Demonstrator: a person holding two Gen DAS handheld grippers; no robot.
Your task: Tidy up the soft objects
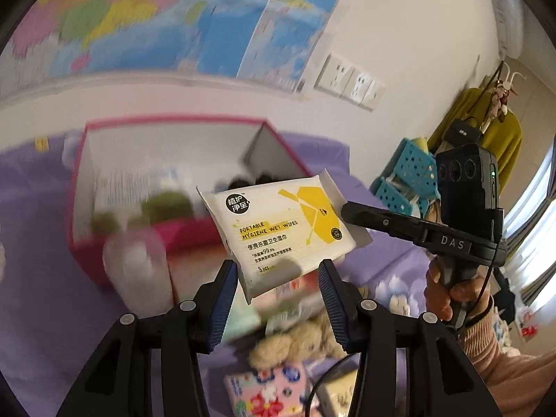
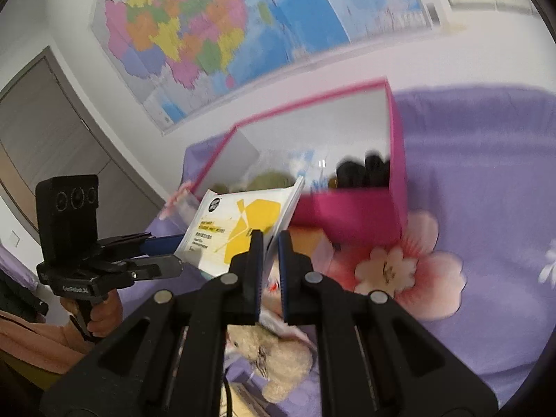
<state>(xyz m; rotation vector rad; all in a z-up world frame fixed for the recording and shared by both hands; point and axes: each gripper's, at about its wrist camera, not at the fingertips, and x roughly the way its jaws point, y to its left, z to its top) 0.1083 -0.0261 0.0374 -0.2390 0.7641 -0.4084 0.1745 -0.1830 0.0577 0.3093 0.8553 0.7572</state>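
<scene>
**Holding a wet-wipes pack above the bed**

Pinching the right-hand seam of the wet-wipes pack (image 1: 278, 232), the right tool (image 2: 270, 243) has its two fingers pressed nearly together on the thin white edge; from the left wrist view its dark finger (image 1: 361, 217) lies across the pack's yellow corner. The left tool (image 1: 278, 278) is spread wide, its blue-padded fingers (image 1: 227, 292) standing on either side of the pack's lower edge; whether the left pad touches the pack I cannot tell, and the right pad is clear of it. The pack is white with a yellow graphic, tilted and held up in the air, carried by the right tool alone.

Just behind the pack sits a pink box (image 2: 361, 215), open at the top, resting on a bed with a purple flowered sheet (image 2: 486, 208). Inside the box are blurred green shapes and something black (image 2: 365, 170) against its far right wall. Below the tools, on the sheet, lies a cream plush toy (image 2: 274, 358), and near it a pink flowered packet (image 1: 267, 392). A blurred clear bottle (image 1: 139, 267) stands in front of the box in the left wrist view. A coloured map (image 2: 194, 34) hangs on the wall behind the bed.
</scene>
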